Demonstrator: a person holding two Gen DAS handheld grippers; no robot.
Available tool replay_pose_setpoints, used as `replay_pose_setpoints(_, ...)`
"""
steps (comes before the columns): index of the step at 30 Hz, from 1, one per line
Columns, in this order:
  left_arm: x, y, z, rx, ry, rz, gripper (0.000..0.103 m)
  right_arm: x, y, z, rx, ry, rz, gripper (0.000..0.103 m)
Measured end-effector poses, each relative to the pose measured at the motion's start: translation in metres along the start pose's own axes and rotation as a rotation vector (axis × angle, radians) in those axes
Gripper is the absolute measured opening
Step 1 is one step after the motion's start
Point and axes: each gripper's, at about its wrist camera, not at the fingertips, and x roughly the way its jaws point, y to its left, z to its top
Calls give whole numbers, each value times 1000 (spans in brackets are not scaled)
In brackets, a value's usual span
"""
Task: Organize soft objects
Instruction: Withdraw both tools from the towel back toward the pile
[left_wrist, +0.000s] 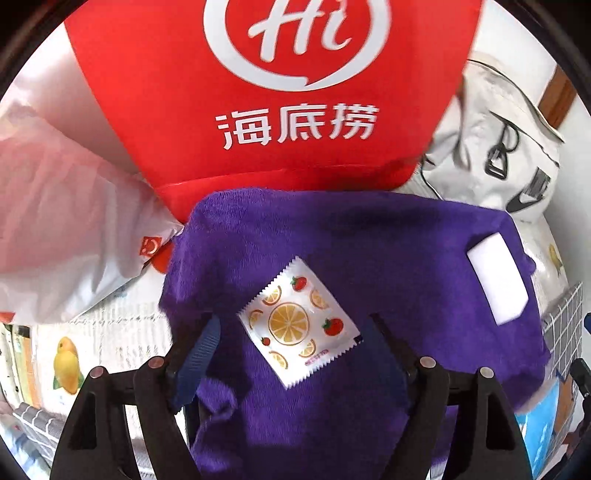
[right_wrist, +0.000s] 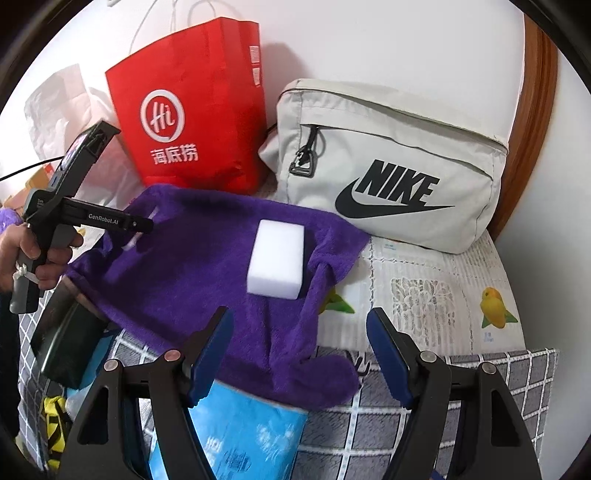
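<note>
Your left tongs (left_wrist: 291, 343) are spread wide apart right over the purple towel (left_wrist: 369, 258), with a little fruit-print sachet (left_wrist: 298, 326) lying on the cloth between the fingers, not gripped by anything. Your right tongs (right_wrist: 299, 332) are apart too, hovering over the near edge of the same towel, holding nothing. The towel is spread out rumpled on the desk, partly over the lace fruit-pattern cover (right_wrist: 424, 295), and a white sponge block (right_wrist: 276, 263) sits on top of it toward its right side. Behind the towel you've got the red paper bag (right_wrist: 195, 110) standing upright and the grey Nike bag (right_wrist: 388, 162) beside it, both near the towel's far edge. A blue tissue pack (right_wrist: 236, 435) pokes out under the towel's near edge.
</note>
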Motion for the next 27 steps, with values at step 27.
replay_pose_setpoints(27,-149,5,-191,-81,-82,-68,79,-129,73,-88,78,-54,85,74)
